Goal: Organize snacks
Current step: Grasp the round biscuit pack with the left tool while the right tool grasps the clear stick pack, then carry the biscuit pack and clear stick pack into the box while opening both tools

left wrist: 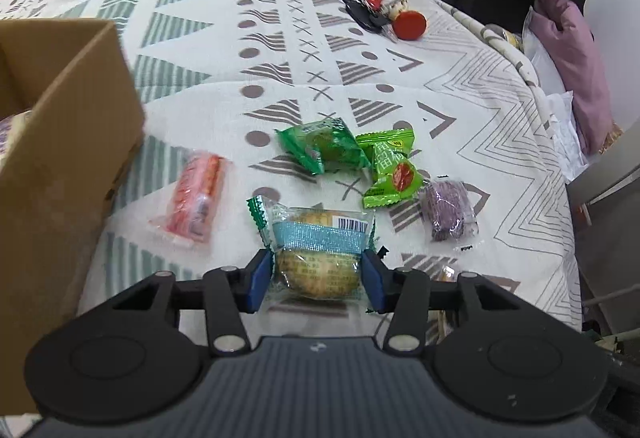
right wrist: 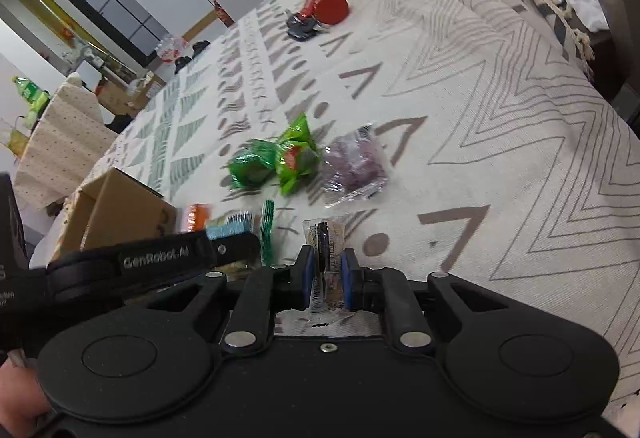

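The left claw (left wrist: 316, 280) had its blue pads clamped on a wrapped round pastry (left wrist: 318, 258) down on the table (left wrist: 500, 126), right beside the cardboard box (left wrist: 60, 142). The right claw (right wrist: 327, 280) was pinched tight on a clear snack packet (right wrist: 326, 250), with the green snacks (right wrist: 276, 158) further out.

Left black two-finger gripper with blue pads (left wrist: 316, 278) is low over the table, jaws about halfway in and pinching a clear-wrapped round pastry packet (left wrist: 316, 258) from both sides. Right black gripper with blue pads (right wrist: 327, 278) has its jaws nearly together, clamped on a thin clear plastic snack wrapper (right wrist: 326, 258) standing on edge between them.
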The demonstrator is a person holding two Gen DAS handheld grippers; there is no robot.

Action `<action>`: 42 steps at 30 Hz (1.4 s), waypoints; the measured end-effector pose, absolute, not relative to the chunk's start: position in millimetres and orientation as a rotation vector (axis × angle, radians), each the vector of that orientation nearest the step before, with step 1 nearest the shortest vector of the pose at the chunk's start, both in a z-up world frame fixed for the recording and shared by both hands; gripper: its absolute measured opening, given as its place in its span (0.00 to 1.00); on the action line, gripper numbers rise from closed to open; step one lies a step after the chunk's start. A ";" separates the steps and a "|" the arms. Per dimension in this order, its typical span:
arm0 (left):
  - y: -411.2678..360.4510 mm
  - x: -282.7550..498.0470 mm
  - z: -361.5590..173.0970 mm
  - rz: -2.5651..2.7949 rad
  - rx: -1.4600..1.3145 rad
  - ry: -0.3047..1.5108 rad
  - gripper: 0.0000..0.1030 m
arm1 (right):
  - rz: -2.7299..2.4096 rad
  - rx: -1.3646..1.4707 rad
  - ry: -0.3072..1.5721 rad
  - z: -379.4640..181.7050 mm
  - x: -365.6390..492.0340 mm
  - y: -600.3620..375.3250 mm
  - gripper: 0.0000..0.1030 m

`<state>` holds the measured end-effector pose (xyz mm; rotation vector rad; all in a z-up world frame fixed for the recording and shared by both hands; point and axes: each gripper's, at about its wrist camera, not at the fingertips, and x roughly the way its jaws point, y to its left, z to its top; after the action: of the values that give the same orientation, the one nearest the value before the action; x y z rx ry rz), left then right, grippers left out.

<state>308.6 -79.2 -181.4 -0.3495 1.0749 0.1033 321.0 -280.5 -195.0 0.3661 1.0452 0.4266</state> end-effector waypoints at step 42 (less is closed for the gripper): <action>16.8 219.9 -45.2 0.128 -0.412 0.896 0.46 | 0.481 0.412 0.814 -80.9 258.0 -212.9 0.14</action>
<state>219.9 16.8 -45.2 -0.4118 0.8955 0.1277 258.0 -212.9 -80.9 0.4117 0.8135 0.4813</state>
